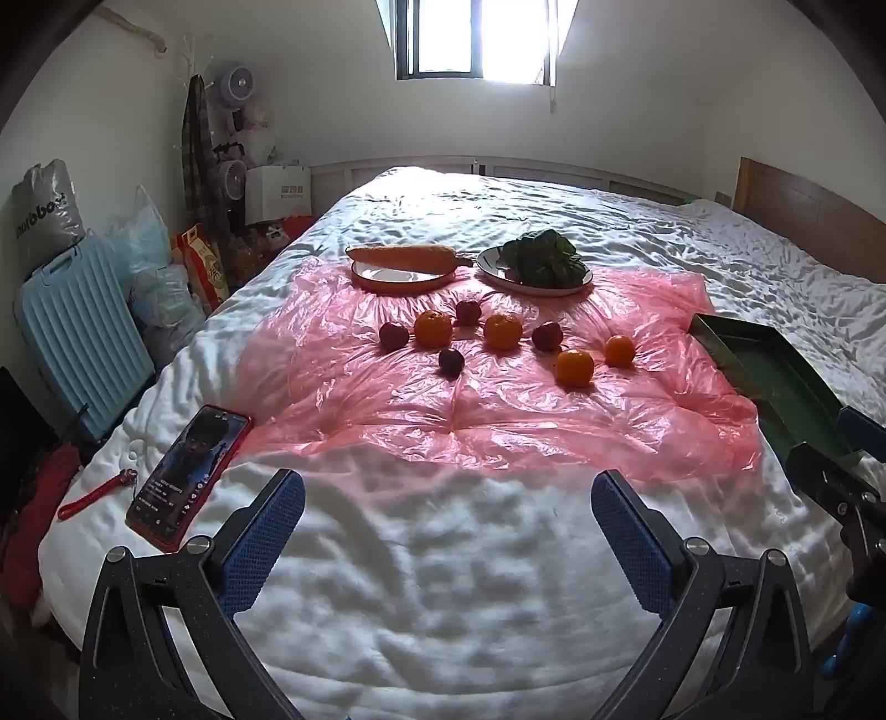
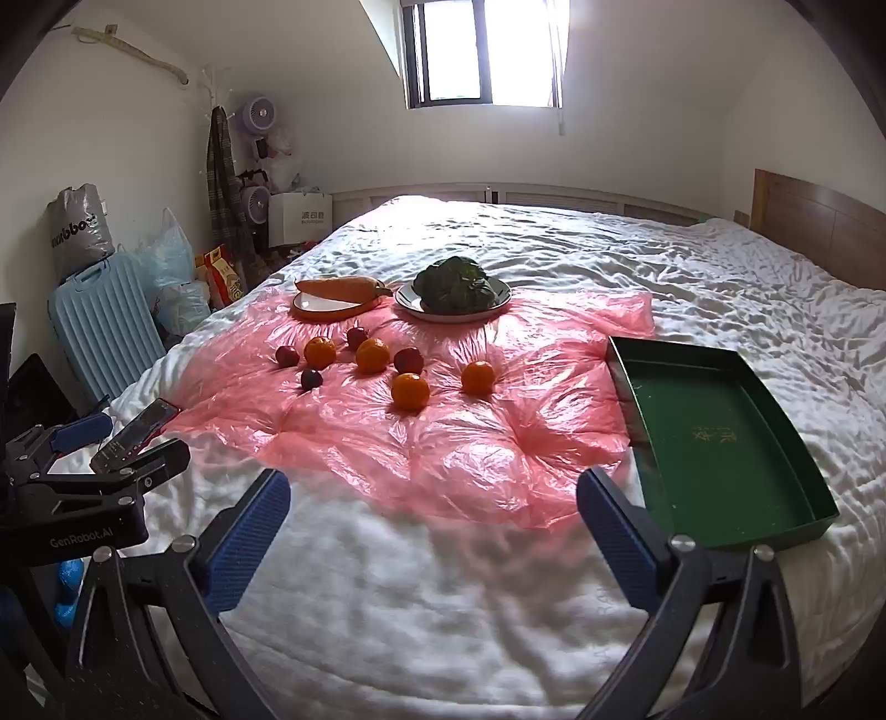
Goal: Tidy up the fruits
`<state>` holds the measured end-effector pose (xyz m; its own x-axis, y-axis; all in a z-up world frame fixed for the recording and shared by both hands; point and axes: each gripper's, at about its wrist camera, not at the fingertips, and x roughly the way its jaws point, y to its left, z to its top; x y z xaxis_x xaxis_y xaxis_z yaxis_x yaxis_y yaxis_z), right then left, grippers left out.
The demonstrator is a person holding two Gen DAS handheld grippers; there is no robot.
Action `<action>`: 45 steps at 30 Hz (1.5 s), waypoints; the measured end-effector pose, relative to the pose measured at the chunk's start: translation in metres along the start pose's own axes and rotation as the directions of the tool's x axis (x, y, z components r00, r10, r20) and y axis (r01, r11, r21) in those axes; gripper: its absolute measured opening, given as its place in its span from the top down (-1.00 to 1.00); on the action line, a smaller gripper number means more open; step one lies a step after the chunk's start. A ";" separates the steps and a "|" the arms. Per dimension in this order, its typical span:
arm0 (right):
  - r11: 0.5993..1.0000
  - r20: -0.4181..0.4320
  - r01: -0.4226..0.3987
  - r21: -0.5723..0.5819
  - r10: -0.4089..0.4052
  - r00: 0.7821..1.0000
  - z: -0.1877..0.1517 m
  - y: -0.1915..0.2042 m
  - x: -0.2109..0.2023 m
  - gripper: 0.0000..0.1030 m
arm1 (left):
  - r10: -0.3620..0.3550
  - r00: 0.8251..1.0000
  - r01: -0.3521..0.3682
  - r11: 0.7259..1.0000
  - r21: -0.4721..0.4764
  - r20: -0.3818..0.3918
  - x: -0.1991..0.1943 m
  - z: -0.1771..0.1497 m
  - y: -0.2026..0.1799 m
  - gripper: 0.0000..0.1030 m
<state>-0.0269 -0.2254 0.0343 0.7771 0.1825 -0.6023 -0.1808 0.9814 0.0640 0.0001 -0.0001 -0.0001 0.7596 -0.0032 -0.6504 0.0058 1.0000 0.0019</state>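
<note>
Fruits loose on a pink plastic sheet [image 2: 443, 443] spread over a white bed [image 2: 443, 609]. Four oranges: one far left of the group [image 2: 320, 352], one mid [image 2: 372, 355], one nearest the camera [image 2: 410, 391], one off to the right [image 2: 478, 377]. Four dark red plums: leftmost [image 2: 287, 356], one behind the oranges [image 2: 357, 338], one between the mid and near oranges [image 2: 408, 360], a darker one in front on the left [image 2: 311, 379]. None touching, all near each other, none in a container.

Green tray [image 2: 720, 443] to the right of the fruits, lying partly on the sheet's right edge, nothing in it, gold lettering on its floor. Behind the fruits two plates side by side: orange-rimmed plate [image 2: 315, 306] with a carrot [image 2: 340, 287] laid across its rim, and a white plate [image 2: 421, 311] piled with leafy greens [image 2: 454, 287].

Left gripper [image 1: 447, 501] released, jaws wide, nothing between them, over bare white bedding short of the sheet. Right gripper [image 2: 433, 498] likewise spread wide and holding nothing, over the sheet's near edge, tray just beside its right finger.

Phone [image 1: 185, 476] in red case, screen lit, on the bed's left edge; red cord [image 1: 97, 493] beside it. Blue suitcase [image 1: 77, 332] standing by the bed, bags piled behind it. Window [image 1: 476, 39] bright on the far wall, wooden headboard [image 2: 819, 232] on the right.
</note>
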 end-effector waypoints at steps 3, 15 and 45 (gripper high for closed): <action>1.000 0.000 -0.001 0.002 0.001 1.000 0.000 0.000 0.001 -1.00 | -0.001 1.000 0.001 1.000 -0.004 0.002 0.000 0.000 0.000 -0.98; 1.000 -0.004 -0.003 0.004 0.003 1.000 -0.001 -0.001 0.002 -1.00 | -0.003 1.000 0.003 1.000 -0.005 -0.005 0.001 0.000 0.000 -0.98; 1.000 -0.010 -0.007 0.009 0.007 1.000 0.005 -0.004 0.002 -1.00 | -0.003 0.999 0.003 1.000 -0.016 -0.037 0.016 -0.013 0.001 -0.98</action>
<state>-0.0211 -0.2289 0.0366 0.7698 0.1889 -0.6097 -0.1809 0.9806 0.0754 0.0038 0.0014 -0.0198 0.7349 -0.0064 -0.6781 -0.0024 0.9999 -0.0120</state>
